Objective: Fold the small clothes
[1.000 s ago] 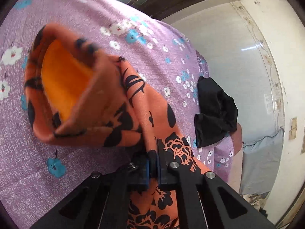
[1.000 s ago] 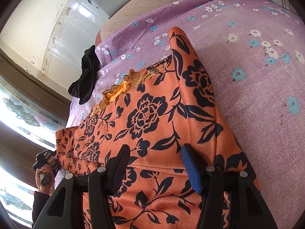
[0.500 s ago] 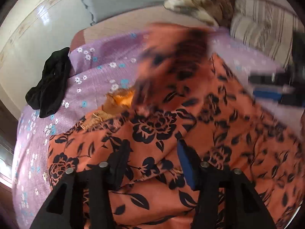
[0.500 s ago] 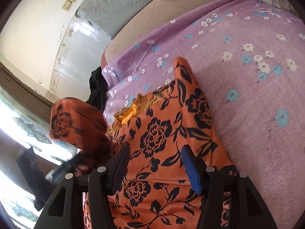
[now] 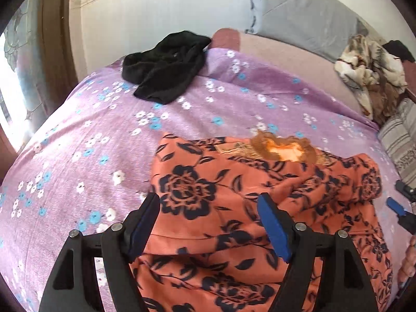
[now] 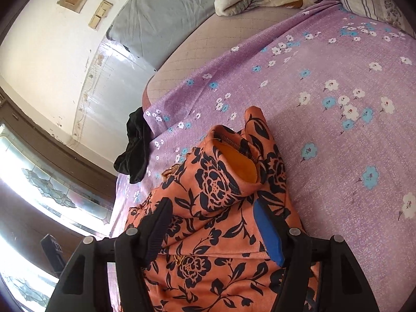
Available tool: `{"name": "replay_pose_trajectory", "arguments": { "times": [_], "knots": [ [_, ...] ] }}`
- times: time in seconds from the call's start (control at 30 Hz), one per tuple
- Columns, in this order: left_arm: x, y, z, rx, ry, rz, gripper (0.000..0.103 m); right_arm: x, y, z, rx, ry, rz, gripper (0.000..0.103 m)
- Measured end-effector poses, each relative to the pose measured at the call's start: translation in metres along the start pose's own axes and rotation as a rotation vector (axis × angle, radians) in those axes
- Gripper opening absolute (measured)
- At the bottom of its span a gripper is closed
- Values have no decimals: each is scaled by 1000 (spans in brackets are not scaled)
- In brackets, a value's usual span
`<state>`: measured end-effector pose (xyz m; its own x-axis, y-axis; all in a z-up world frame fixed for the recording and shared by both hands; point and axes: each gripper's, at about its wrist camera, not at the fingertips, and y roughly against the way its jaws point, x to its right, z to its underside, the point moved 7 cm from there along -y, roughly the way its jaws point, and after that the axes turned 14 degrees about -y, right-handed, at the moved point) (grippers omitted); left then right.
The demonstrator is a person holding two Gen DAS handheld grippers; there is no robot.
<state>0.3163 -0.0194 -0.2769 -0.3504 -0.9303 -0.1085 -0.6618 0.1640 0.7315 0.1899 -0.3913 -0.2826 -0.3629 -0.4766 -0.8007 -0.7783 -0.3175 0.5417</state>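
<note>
An orange garment with black flowers [image 5: 234, 208] lies on the purple flowered bedsheet [image 5: 78, 156]. One sleeve is folded across its body, its open cuff showing orange lining in the right wrist view [image 6: 234, 163]. My left gripper [image 5: 208, 208] is open and empty, just above the garment's left part. My right gripper [image 6: 210, 213] is open and empty over the folded sleeve; it also shows at the right edge of the left wrist view [image 5: 400, 208].
A black garment [image 5: 166, 70] lies crumpled at the sheet's far corner, also in the right wrist view [image 6: 135, 148]. A patterned blanket [image 5: 369, 65] and a striped pillow [image 5: 400, 140] lie at the bed's far right. A grey mattress [image 6: 161, 20] leans on the wall.
My left gripper carried the sleeve across the garment, let it go and opened. The sleeve now lies folded over the body. My right gripper stayed open and drew back a little.
</note>
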Motion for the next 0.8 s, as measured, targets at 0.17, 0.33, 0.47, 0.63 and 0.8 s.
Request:
{"name": "replay_pose_trajectory", "arguments": {
  "times": [0.17,0.33,0.47,0.63,0.8],
  "knots": [
    [-3,-20,8,-62,31,88,78,-16,1,-26,4,14,-16,78],
    [-4,-35,15,-115,14,87,78,-45,-42,-56,-92,51,37,80],
    [-16,-51,20,-167,49,70,78,-35,-93,-65,-198,13,155,52],
    [-37,-46,13,-136,116,54,78,-87,-95,-53,-204,204,129,5],
    [-54,-29,9,-66,154,0,77,-179,-13,-58,29,335,-213,5]
  ]
}}
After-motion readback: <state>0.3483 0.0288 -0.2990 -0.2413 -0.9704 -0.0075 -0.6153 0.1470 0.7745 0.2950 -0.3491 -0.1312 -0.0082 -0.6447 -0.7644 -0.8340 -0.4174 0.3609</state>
